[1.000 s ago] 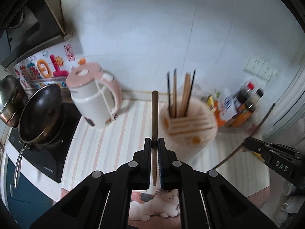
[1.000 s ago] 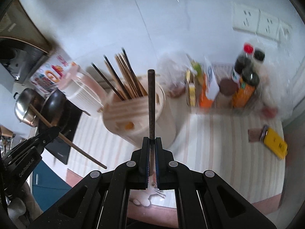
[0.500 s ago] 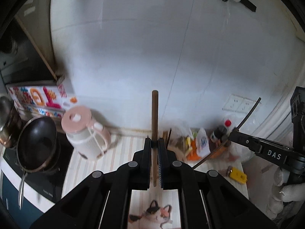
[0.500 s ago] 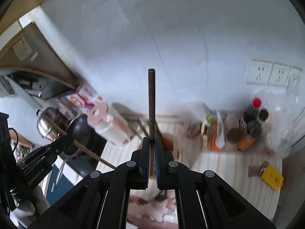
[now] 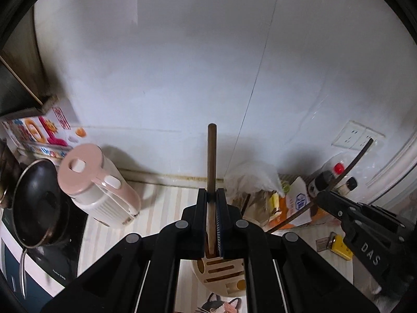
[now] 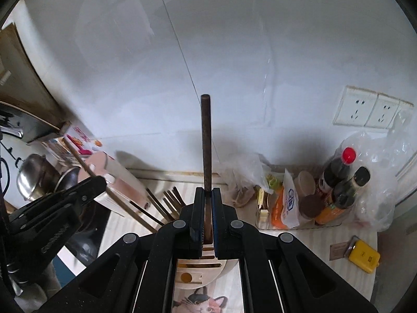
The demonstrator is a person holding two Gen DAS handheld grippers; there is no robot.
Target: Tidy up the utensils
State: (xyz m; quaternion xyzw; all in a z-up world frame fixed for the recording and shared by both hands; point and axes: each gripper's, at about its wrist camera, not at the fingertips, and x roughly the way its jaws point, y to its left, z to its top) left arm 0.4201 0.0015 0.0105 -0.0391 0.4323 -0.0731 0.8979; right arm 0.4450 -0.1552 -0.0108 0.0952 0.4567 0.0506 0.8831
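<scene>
My left gripper (image 5: 212,195) is shut on a light brown wooden utensil handle (image 5: 211,156) that stands upright above the cream utensil holder (image 5: 221,271). My right gripper (image 6: 206,194) is shut on a dark brown wooden handle (image 6: 206,140), also upright above the same holder (image 6: 198,268). Several chopsticks (image 6: 166,203) stick out of the holder's left side. Each gripper shows in the other's view: the right one (image 5: 365,229) at the right, the left one (image 6: 60,208) at the left. The utensils' lower ends are hidden.
A pink-lidded kettle (image 5: 96,187) and a black pan (image 5: 36,203) on a cooktop stand at the left. Sauce bottles (image 6: 338,182), packets and plastic bags crowd the back right. A yellow item (image 6: 363,255) lies on the striped counter. A white wall is behind.
Both grippers rose high above the holder, then came back down a little; the holder now sits directly under the jaws. Both stayed shut on their utensils.
</scene>
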